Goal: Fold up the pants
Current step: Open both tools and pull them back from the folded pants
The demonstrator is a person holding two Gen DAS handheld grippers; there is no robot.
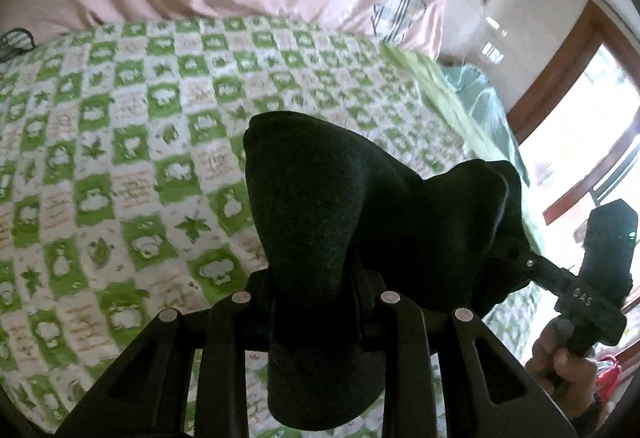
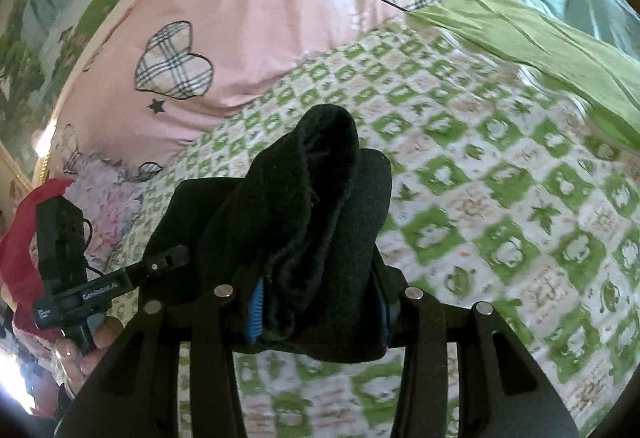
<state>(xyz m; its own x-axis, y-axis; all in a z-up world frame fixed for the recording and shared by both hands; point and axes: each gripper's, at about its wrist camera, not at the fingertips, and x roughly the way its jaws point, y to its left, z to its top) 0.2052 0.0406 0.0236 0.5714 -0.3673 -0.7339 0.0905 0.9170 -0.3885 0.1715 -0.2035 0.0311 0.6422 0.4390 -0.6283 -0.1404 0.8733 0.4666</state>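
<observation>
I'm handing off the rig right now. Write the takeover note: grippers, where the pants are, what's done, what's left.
Left gripper: shut on a bunch of the black pants.
Right gripper: shut on another bunch of the same pants.
Pants: held up between both grippers above the green checked bedspread, not laid flat; pink quilt behind.
Done: both ends gripped and lifted.
Left: lay flat on the bedspread, fold, release. No finished fold visible.

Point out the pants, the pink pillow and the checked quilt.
pants [image 1: 320, 190]: left wrist view, on the bunched dark cloth above the fingers.
pink pillow [image 2: 248, 30]: right wrist view, on plain pink cloth between hearts.
checked quilt [image 1: 120, 166]: left wrist view, on its green-and-white squares.
</observation>
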